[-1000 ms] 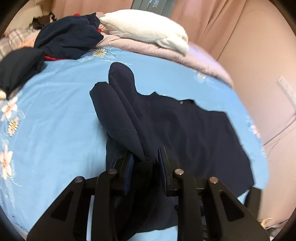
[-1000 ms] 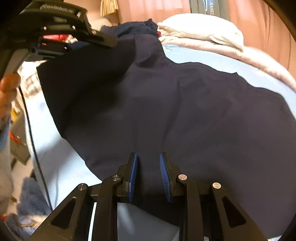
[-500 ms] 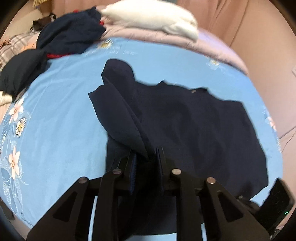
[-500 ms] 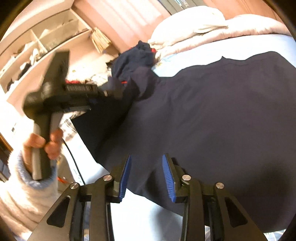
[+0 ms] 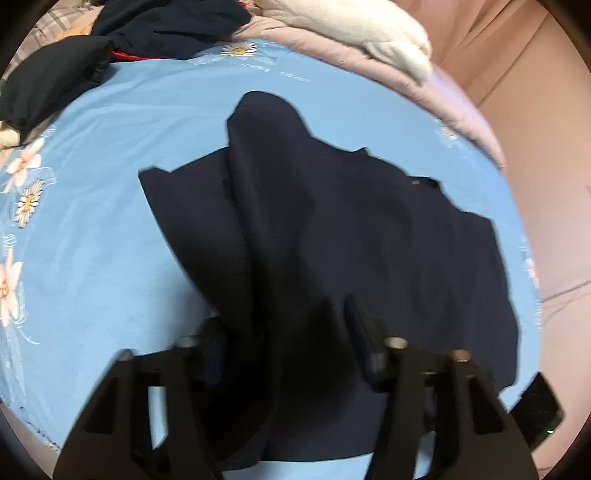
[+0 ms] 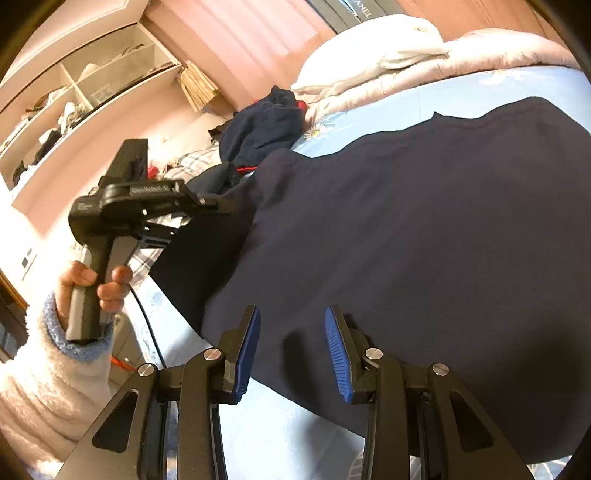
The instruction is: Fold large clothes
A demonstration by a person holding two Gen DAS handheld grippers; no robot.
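Observation:
A large navy garment [image 5: 369, 236] lies spread on the blue flowered bedsheet [image 5: 110, 258], with its left side folded inward as a raised ridge. That ridge runs down between the jaws of my left gripper [image 5: 288, 336]. These jaws are opening and stand wide apart, and the cloth sits loosely between them. In the right wrist view the left gripper [image 6: 221, 203] hovers at the garment's [image 6: 406, 240] lifted edge, held by a hand in a fleecy sleeve [image 6: 55, 369]. My right gripper [image 6: 294, 350] stands open just over the near hem, its blue pads [image 6: 248, 350] pinching nothing.
A heap of dark clothes [image 5: 147, 29] and a white pillow [image 5: 354, 26] on a pink duvet lie at the head of the bed. Open shelves [image 6: 74, 99] stand against the wall beyond the bed's left side. Bare sheet shows to the garment's left.
The left jaws have widened around the fold as the gripper sank toward the bed and tilted down. The right gripper swung left, bringing the hand and left gripper into view, and its jaws spread.

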